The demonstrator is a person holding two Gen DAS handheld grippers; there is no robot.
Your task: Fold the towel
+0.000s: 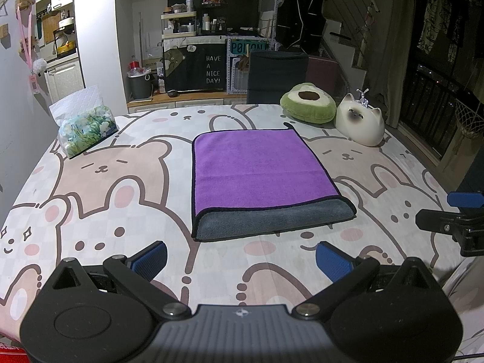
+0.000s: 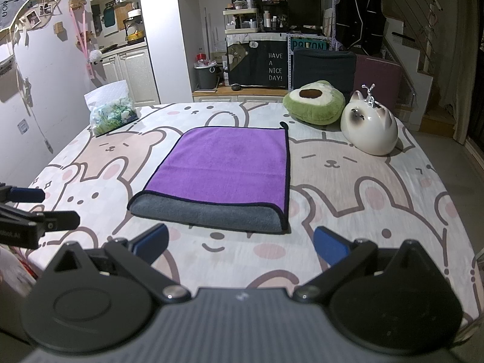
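Towel (image 1: 260, 166): purple face up, grey underside showing as a band along the near edge, black piping all round. Lies flat at mid-desk, well in from every edge, already doubled by the look of the rolled grey fold nearest the grippers. Small black hang loop at the far right corner.

Left hand-held gripper (image 1: 242, 260): blue pads spread wide, nothing between them, hovering just short of the towel's near edge. Right hand-held gripper (image 2: 240, 246): likewise spread and empty, same standoff.

Judged step: next fold, not yet begun. Best done by pinching both near corners at once, through both layers, low against the desk (image 1: 121, 157) cloth; lifting evenly; carrying toward the far edge so piping meets piping. Uneven lift likely to skew the layers.

Further out: tissue pack (image 1: 86, 130) near the far left corner, avocado cushion (image 1: 308, 106) and cat figurine (image 1: 360, 121) at the far right, all well apart from the towel.
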